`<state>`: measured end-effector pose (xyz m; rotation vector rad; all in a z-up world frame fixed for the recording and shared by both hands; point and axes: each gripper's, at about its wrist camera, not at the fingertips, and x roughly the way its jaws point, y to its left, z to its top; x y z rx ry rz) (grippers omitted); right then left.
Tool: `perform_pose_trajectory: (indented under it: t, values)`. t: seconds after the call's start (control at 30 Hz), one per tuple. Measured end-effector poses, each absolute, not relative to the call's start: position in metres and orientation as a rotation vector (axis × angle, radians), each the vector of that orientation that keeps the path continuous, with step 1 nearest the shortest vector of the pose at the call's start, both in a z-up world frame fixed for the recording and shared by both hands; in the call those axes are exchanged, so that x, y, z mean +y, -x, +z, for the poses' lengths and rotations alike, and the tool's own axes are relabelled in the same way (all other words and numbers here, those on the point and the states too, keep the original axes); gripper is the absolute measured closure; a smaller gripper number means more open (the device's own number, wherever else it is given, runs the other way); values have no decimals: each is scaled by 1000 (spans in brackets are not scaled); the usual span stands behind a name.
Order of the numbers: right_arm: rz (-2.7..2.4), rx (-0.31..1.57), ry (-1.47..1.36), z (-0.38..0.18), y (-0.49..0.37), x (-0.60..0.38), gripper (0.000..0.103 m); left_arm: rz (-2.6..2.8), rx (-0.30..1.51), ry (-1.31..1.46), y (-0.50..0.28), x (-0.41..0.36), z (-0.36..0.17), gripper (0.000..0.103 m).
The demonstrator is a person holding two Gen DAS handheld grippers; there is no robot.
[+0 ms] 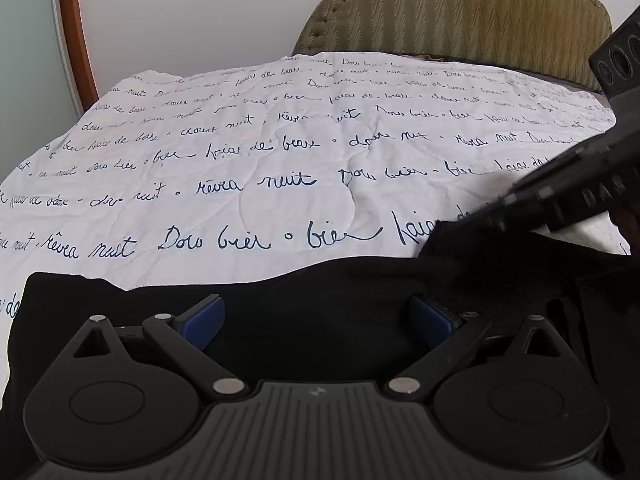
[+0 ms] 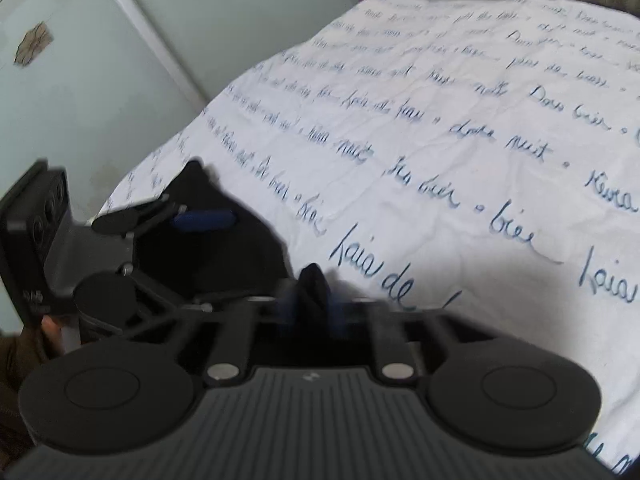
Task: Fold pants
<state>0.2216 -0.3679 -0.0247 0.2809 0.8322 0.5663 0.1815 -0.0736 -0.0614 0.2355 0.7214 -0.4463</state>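
Black pants lie at the near edge of a white quilt printed with blue handwriting. My left gripper hovers right over the dark cloth, its blue pads spread wide with nothing pinched between them. From the right, my right gripper reaches the far edge of the pants. In the right wrist view my right gripper is shut on a raised fold of the black pants. The left tool's blue pad shows above the cloth at the left.
An olive padded headboard stands behind the bed. A wooden frame and a frosted glass panel border the bed's left side. Part of a hand holds the left tool. The quilt stretches away beyond the pants.
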Motion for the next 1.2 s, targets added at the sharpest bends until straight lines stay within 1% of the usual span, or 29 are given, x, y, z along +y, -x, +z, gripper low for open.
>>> perform_pose_trajectory:
  t: [0.2,0.3,0.37,0.4,0.43,0.53,0.63,0.7,0.77,0.8,0.83,0.87,0.93,1.03,1.1,1.2]
  values:
    - [404,788,-189,-22,-224,-359,102,-450,724,-201,-184,-70,-59,3]
    - [342,761,-160,-22,-225,-353,102,-442,709,-178,-183,-66,-56,3]
    - [251,765,-68,-26,-226,-345,103,-434,723,-161,-186,-64,-56,3]
    - [193,744,-25,-26,-226,-343,102,-434,733,-153,-188,-63,-57,3]
    - [152,721,-16,-23,-224,-345,98,-433,740,-149,-189,-62,-57,3]
    - [144,663,-8,-4,-208,-347,97,-428,739,-156,-188,-63,-57,3]
    - [277,714,47,2,-199,-332,97,-421,740,-170,-188,-64,-58,2]
    - [325,780,69,-6,-202,-322,97,-419,740,-175,-188,-64,-58,2]
    - [271,842,97,-25,-210,-315,92,-415,740,-175,-188,-63,-58,2]
    - [233,815,108,-28,-209,-315,90,-417,739,-170,-189,-62,-58,2]
    - [187,807,113,-25,-208,-315,81,-419,737,-162,-189,-61,-57,2]
    - [134,779,118,-19,-202,-314,79,-420,733,-152,-189,-59,-56,2]
    - [86,709,176,-3,-179,-302,79,-412,720,-131,-189,-55,-53,2]
    - [108,623,299,14,-122,-268,79,-349,676,-124,-188,-49,-46,3]
    - [156,582,365,15,-81,-240,80,-302,662,-128,-189,-45,-44,3]
    - [213,555,424,7,-34,-201,73,-249,660,-109,-195,-37,-42,3]
